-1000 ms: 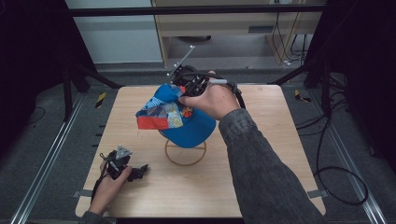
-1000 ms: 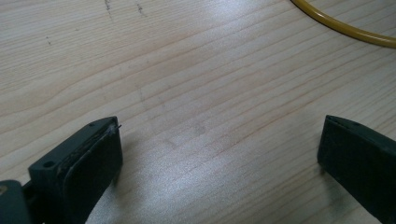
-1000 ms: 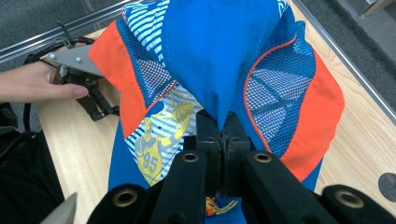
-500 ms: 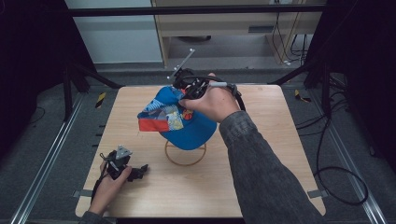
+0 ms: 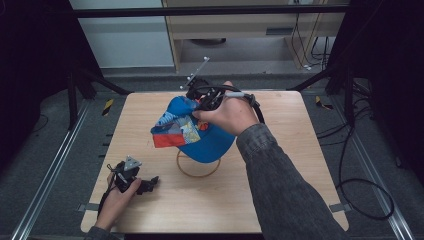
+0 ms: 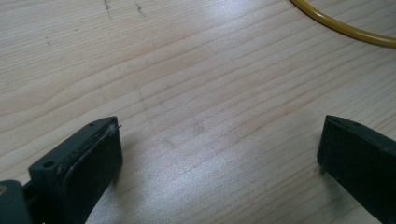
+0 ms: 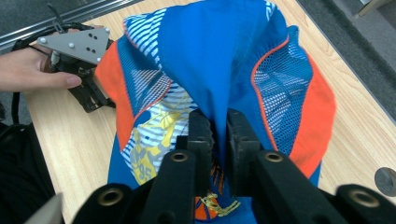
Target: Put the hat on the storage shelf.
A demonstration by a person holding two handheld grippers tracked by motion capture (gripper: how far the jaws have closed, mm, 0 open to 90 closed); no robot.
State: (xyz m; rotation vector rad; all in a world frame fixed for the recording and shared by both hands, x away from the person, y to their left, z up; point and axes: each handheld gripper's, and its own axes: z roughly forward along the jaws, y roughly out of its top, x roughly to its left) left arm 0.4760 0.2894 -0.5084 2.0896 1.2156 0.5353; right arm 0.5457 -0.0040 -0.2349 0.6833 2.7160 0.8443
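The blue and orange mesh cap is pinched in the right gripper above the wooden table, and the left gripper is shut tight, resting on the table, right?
Not quite: the left gripper is open. The left gripper view shows its jaws wide apart over the bare wooden table. The rest holds: the right gripper pinches the blue and orange mesh cap.

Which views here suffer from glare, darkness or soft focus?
High view: dark surroundings, only the table evenly lit, slightly soft. Left gripper view: a pale sheen on the wood between the open left claw, its near jaws blurred. Right gripper view: the blue cap is sharp and bright, while the right claw pinching it is blurred up close.
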